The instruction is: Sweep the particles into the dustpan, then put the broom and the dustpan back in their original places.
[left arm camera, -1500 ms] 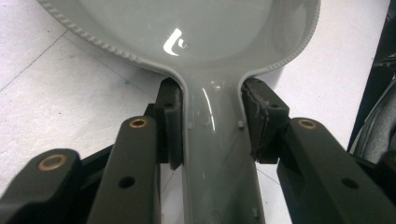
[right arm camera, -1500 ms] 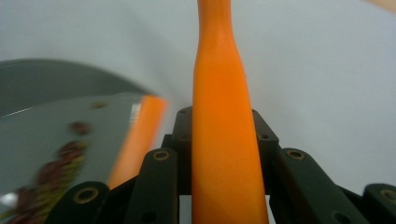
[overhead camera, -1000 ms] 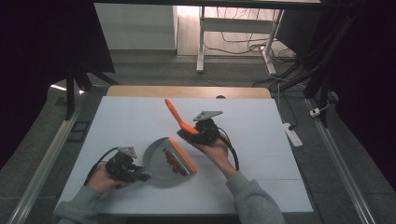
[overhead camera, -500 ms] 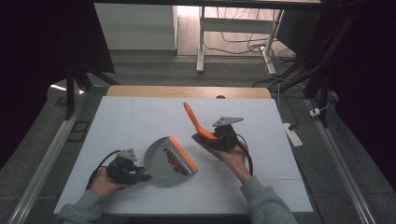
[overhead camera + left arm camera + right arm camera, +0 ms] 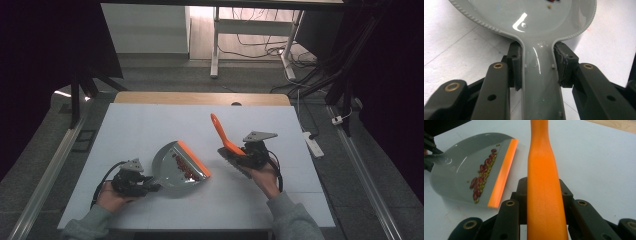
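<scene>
White table [image 5: 150,125]; brush [image 5: 223,137] handle up, away.

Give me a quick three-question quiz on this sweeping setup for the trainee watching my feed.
1. True or false: the left gripper is shut on the dustpan handle.
2. What lies in the dustpan? A) paper clips B) red and green beans C) coins
3. What does the right gripper hold?

Key:
1. True; its pads press both sides of the grey handle.
2. B; the beans lie in a line behind the orange lip.
3. The orange brush, by its handle.
</scene>
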`<state>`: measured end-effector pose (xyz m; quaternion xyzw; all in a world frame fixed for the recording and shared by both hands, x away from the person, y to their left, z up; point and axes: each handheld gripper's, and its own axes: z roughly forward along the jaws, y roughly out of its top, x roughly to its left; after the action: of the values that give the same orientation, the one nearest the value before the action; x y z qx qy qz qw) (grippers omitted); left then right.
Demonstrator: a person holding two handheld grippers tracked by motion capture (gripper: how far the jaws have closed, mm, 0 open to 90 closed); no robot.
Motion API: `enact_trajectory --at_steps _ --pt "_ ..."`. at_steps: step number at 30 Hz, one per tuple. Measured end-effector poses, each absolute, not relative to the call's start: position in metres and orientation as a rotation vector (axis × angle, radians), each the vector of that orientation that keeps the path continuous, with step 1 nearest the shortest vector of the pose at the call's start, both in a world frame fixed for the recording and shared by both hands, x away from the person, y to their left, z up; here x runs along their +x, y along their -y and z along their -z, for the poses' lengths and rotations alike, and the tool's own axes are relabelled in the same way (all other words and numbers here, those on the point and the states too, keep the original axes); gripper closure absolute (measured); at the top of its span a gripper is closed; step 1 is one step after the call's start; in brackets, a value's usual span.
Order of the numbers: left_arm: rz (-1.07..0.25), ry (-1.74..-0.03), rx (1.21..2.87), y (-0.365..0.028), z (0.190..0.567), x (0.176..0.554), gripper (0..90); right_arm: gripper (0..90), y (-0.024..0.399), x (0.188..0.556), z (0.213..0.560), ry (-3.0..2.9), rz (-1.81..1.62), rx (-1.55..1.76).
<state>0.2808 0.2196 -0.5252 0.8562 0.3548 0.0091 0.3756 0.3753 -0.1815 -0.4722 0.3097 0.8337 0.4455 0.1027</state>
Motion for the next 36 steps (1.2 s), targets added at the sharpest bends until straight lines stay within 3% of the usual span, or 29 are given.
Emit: enact_trajectory --at_steps 22,36 --pt "-0.061 -1.005 2.031 -0.228 0.519 0.267 61.5 70.8 0.221 0.352 0.468 -2.427 -1.325 0.923" --pt "-0.091 -1.061 1.974 -0.234 0.517 0.261 61.5 70.8 0.222 0.353 0.468 -2.426 -1.337 0.925"
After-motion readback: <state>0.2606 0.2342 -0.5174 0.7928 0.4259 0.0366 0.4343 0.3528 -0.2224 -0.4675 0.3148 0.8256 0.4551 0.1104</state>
